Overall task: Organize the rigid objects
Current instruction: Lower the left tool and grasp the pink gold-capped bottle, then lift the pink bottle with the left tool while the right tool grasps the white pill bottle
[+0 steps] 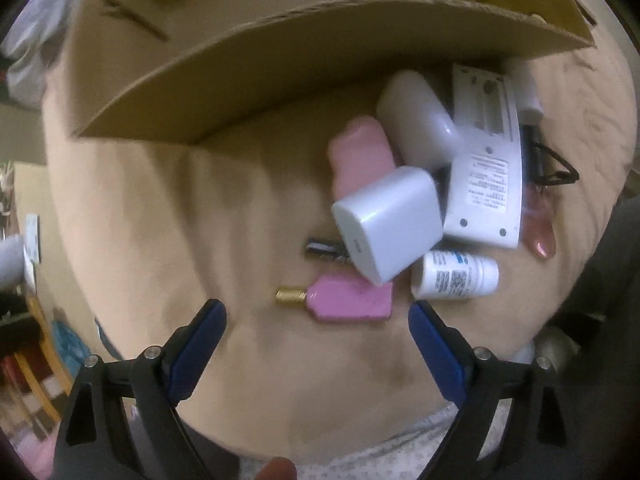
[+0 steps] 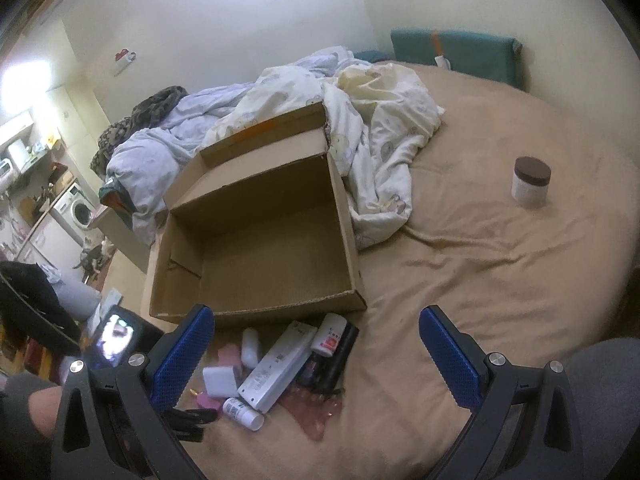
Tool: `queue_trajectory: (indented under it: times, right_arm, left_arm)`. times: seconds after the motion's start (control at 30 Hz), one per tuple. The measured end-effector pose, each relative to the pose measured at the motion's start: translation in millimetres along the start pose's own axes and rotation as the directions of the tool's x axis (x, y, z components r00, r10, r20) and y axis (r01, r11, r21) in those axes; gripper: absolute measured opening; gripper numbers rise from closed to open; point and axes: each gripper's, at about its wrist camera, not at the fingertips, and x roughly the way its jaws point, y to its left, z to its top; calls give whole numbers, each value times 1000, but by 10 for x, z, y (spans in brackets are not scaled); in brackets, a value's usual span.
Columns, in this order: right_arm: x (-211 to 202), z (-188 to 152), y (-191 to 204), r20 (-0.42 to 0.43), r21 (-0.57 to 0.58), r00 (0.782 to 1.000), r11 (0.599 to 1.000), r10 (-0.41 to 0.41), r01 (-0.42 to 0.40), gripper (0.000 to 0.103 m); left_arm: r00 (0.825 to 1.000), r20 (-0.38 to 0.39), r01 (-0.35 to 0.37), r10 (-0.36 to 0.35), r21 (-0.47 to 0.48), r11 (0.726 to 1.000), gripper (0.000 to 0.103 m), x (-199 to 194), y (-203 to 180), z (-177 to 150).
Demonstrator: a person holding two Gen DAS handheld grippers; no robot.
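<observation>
Our left gripper (image 1: 318, 312) hangs with its blue fingers (image 1: 200, 344) spread wide and empty, just above the pink tag (image 1: 352, 300) with the gold tip. At one o'clock from it lie the white charger (image 1: 388, 224), the small white bottle (image 1: 456, 276) and the white remote (image 1: 484, 160), piled against the cardboard box (image 1: 280, 80) at twelve. Our right gripper (image 2: 316, 344) is likewise spread apart, holding nothing, above the tan bedsheet (image 2: 460, 280). The same pile sits at eleven o'clock, the brown-lidded jar (image 2: 531, 182) well apart at two.
</observation>
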Motion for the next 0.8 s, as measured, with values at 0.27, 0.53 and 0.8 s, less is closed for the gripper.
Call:
queue_trajectory:
  times: [0.27, 0.53, 0.8]
  right_arm:
    - [16, -1, -13, -11, 11, 1000, 1000, 3, -3, 103]
    - [32, -5, -22, -20, 17, 1000, 1000, 1, 0, 103]
    - [75, -41, 12, -31, -15, 999, 1000, -11, 11, 103]
  left_arm:
    - [998, -61, 32, -35, -35, 999, 73, 271, 29, 159]
    - [999, -9, 46, -47, -76, 996, 58, 0, 96, 128]
    - [993, 116, 14, 7, -177, 984, 58, -608, 458, -179]
